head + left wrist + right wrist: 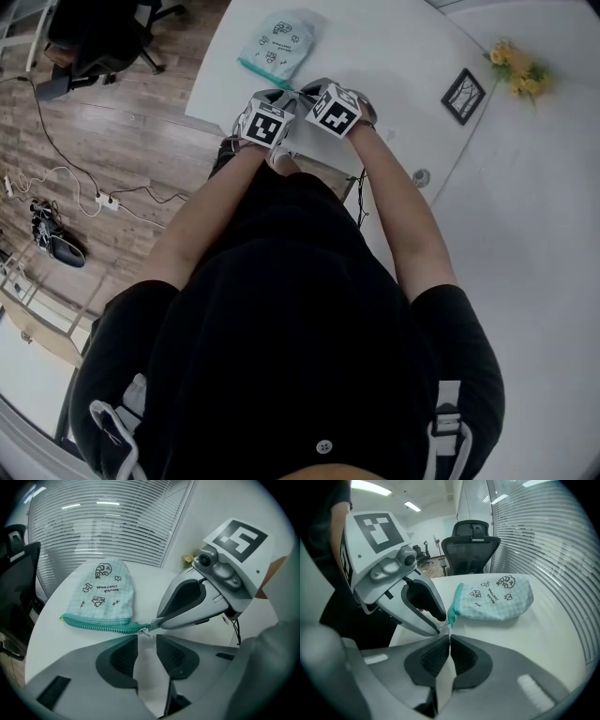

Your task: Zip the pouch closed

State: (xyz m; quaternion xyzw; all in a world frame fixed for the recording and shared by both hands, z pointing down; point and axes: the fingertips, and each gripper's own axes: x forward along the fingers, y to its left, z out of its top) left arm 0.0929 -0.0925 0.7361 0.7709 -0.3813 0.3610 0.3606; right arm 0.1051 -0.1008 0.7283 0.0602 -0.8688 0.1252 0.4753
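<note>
Gripping stage: right tongs [449, 638] pinched the pouch [497, 597] zip end [451, 615]; left tongs [146, 638], half open, likely needed to clamp the pull [144, 631] next.

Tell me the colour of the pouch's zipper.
The zipper is teal green; it shows best in the left gripper view.

Bright, even light is cast by ceiling strips [370, 487]; the white tabletop [394, 47] is nearly washed out. Straight lines are bent and corners darkened by wide-angle distortion. The nearest foreground is rendered soft.
</note>
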